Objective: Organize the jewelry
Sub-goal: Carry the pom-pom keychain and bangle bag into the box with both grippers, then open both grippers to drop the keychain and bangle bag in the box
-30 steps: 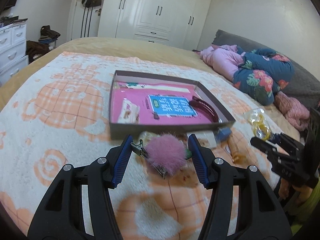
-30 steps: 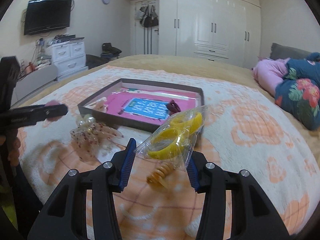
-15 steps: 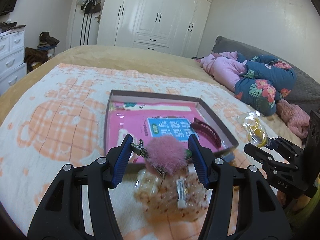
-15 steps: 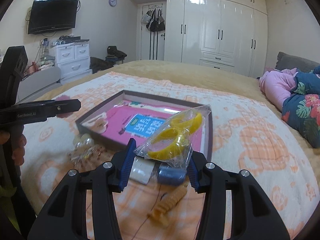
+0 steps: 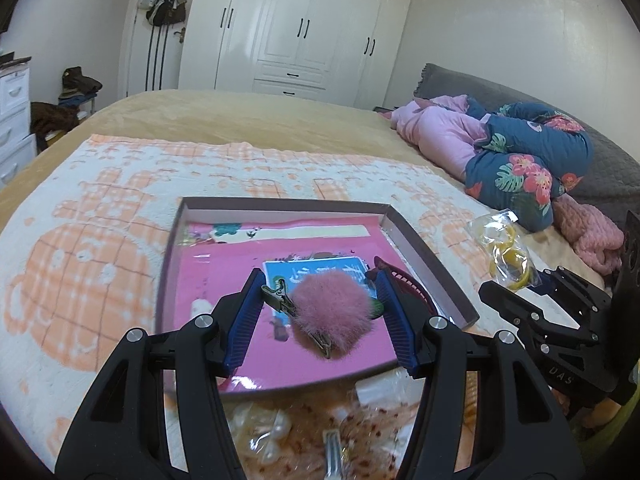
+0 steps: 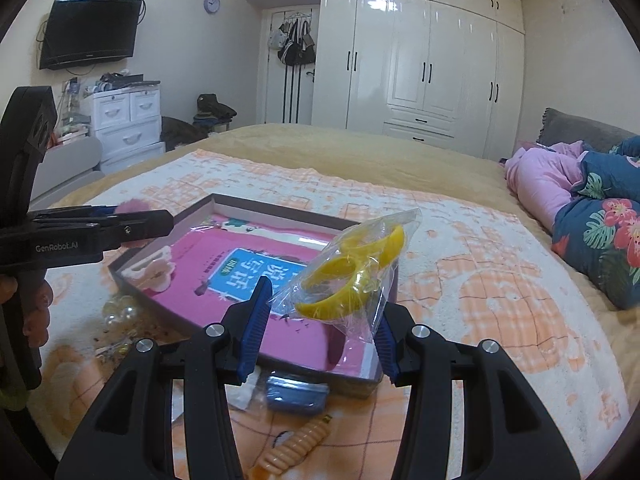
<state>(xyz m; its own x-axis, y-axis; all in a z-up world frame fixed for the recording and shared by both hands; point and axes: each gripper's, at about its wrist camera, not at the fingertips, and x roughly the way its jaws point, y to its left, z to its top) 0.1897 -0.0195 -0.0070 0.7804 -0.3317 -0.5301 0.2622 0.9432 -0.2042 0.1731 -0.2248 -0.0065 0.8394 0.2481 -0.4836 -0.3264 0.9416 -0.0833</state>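
Note:
My left gripper (image 5: 320, 316) is shut on a pink pom-pom hair clip (image 5: 332, 314) and holds it above the near part of a shallow brown box (image 5: 424, 256) with a pink lining. A dark red hair clip (image 5: 412, 286) lies inside the box at the right. My right gripper (image 6: 324, 312) is shut on a clear bag of yellow bangles (image 6: 352, 276) above the box's near corner (image 6: 348, 386). That bag also shows in the left wrist view (image 5: 504, 254). A pale pink claw clip (image 6: 154, 268) lies in the box.
The box sits on an orange-and-white blanket (image 5: 80, 272) on a bed. Near me lie a beaded bag (image 5: 320, 436), a blue case (image 6: 298, 396) and an orange spiral clip (image 6: 292, 446). Folded quilts (image 5: 516, 156) lie at the far right.
Both grippers have risen and moved forward over the box with their loads. The pom-pom clip was over the blanket in front of the box; now it hangs above the pink lining.

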